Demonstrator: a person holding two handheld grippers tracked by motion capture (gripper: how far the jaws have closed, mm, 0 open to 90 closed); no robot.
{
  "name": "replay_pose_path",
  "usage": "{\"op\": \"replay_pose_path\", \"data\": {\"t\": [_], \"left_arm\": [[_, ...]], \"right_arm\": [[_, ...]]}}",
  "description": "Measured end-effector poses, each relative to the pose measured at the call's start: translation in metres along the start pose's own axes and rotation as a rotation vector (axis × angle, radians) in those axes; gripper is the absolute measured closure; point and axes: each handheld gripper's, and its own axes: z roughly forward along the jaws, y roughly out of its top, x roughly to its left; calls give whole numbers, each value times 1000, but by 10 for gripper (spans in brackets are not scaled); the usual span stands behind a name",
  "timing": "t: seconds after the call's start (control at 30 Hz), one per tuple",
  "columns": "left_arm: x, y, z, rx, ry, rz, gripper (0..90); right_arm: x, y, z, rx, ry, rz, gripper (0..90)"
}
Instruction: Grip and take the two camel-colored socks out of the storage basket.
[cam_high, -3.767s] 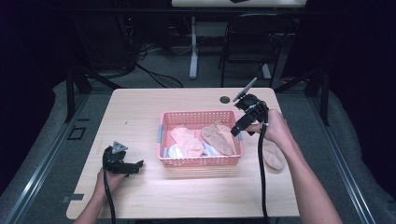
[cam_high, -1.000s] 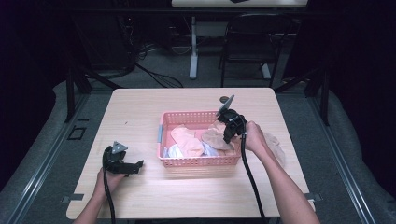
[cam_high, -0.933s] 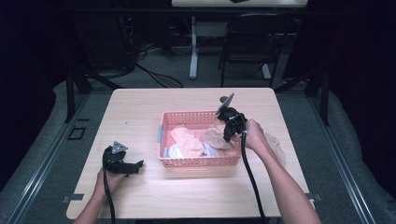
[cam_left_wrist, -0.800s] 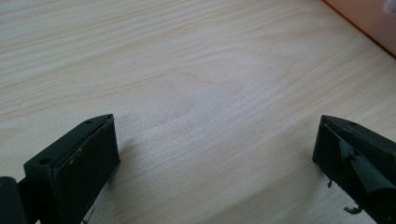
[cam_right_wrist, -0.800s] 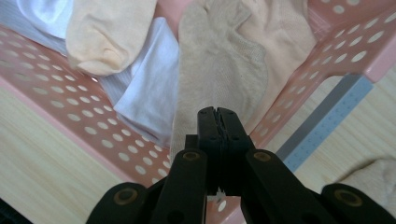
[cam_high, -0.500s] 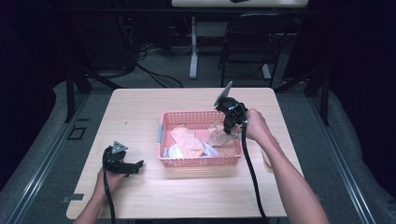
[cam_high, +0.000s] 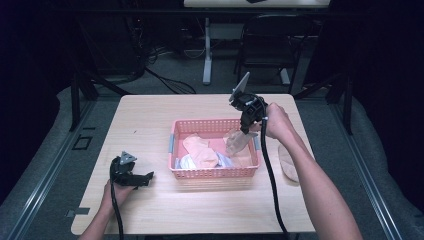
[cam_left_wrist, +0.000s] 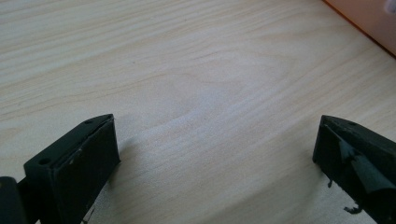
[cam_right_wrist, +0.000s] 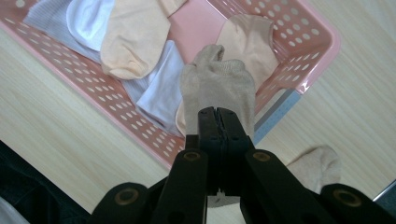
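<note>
In the high view, the right gripper hangs above the right end of the pink basket, clamped on a beige sock that dangles into the basket; another sock lies on the table right of the basket. The left gripper rests near the table's front left. In the left gripper view, its 2 jaws stand wide apart over bare wood. In the right gripper view, the jaws pinch the sock's edge above the basket.
</note>
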Motion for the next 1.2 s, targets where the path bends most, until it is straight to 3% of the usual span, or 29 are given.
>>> {"op": "replay_pose_path", "data": {"t": [0.43, 0.7, 0.97, 1.2], "left_arm": [[0, 0, 0, 1, -1, -1, 0], [0, 0, 0, 1, -2, -2, 0], [0, 0, 0, 2, -3, 1, 0], [0, 0, 0, 2, -3, 1, 0]], "right_arm": [[1, 7, -24, 10, -13, -15, 900], [-6, 9, -37, -4, -30, 3, 900], [-26, -3, -56, -21, -67, 49, 900], [-53, -29, -73, -37, -106, 120, 899]]}}
